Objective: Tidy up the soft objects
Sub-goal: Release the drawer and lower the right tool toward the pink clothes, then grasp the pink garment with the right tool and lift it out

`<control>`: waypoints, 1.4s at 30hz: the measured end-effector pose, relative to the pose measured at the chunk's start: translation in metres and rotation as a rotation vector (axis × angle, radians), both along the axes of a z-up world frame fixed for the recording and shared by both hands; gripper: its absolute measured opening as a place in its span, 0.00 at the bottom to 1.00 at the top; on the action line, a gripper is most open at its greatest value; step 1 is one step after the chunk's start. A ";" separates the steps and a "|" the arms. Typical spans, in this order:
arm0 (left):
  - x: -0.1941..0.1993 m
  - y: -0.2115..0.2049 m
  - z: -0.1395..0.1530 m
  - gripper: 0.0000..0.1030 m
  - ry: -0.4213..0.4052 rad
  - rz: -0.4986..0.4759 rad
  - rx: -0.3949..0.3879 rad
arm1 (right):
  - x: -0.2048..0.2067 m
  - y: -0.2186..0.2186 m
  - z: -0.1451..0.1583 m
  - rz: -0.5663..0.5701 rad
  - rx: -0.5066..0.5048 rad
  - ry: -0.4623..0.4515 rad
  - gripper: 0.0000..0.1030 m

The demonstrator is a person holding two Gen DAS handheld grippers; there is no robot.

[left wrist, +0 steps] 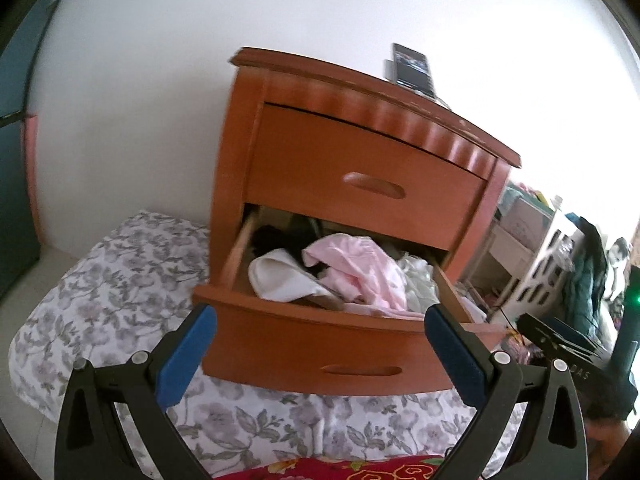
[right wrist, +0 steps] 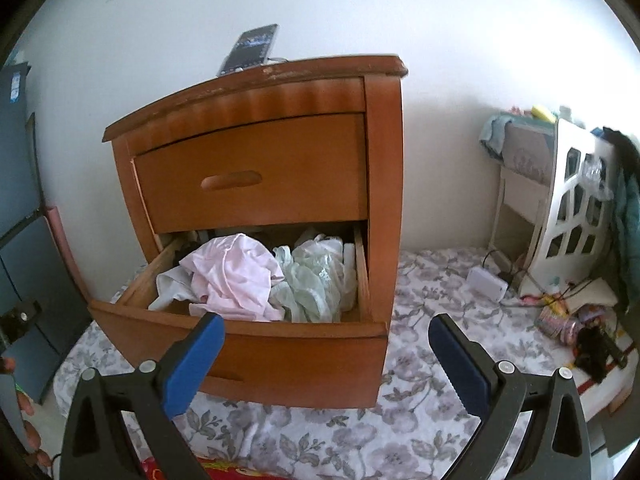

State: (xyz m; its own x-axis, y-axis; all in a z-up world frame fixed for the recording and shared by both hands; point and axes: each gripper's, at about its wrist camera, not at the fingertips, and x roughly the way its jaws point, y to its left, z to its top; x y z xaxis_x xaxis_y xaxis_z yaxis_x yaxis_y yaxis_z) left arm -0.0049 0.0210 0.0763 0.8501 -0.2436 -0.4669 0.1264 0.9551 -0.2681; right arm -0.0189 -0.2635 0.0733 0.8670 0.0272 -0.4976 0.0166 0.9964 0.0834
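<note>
Right view alone: pale-green garment (right wrist: 316, 280) beside pink garment (right wrist: 236, 276).

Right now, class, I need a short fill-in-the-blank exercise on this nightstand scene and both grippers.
1. The nightstand's ____ drawer is pulled open.
2. The garment on top of the clothes pile is pale ____.
3. A ____ is propped against the wall on the nightstand.
4. Both the left gripper and right gripper are ____.

Missing words: lower; pink; phone; open

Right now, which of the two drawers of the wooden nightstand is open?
The lower drawer of the orange-brown wooden nightstand is pulled out, showing crumpled pink and pale green clothes; the upper drawer sits closed.
</note>
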 end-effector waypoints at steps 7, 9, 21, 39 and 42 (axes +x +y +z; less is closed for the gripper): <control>0.023 -0.019 0.007 1.00 0.006 -0.060 0.036 | 0.008 0.003 -0.004 0.040 -0.013 -0.017 1.00; 0.030 -0.022 0.016 1.00 -0.022 -0.063 0.063 | 0.011 0.005 -0.002 0.047 -0.027 -0.027 1.00; 0.115 -0.013 0.037 1.00 0.148 -0.097 0.076 | 0.069 0.012 0.017 0.178 -0.025 0.047 1.00; 0.187 0.004 -0.018 1.00 0.471 -0.023 0.095 | 0.159 0.080 -0.015 0.285 -0.059 0.311 0.92; 0.192 0.006 -0.026 1.00 0.492 -0.010 0.108 | 0.168 0.095 -0.023 0.296 -0.088 0.342 0.90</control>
State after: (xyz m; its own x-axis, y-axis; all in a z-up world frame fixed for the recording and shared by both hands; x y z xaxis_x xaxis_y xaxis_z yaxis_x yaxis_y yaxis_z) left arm 0.1873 0.0272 0.0507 0.5209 -0.1787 -0.8347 0.0194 0.9801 -0.1977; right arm 0.1493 -0.1689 0.0499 0.6137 0.1935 -0.7654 -0.2577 0.9655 0.0375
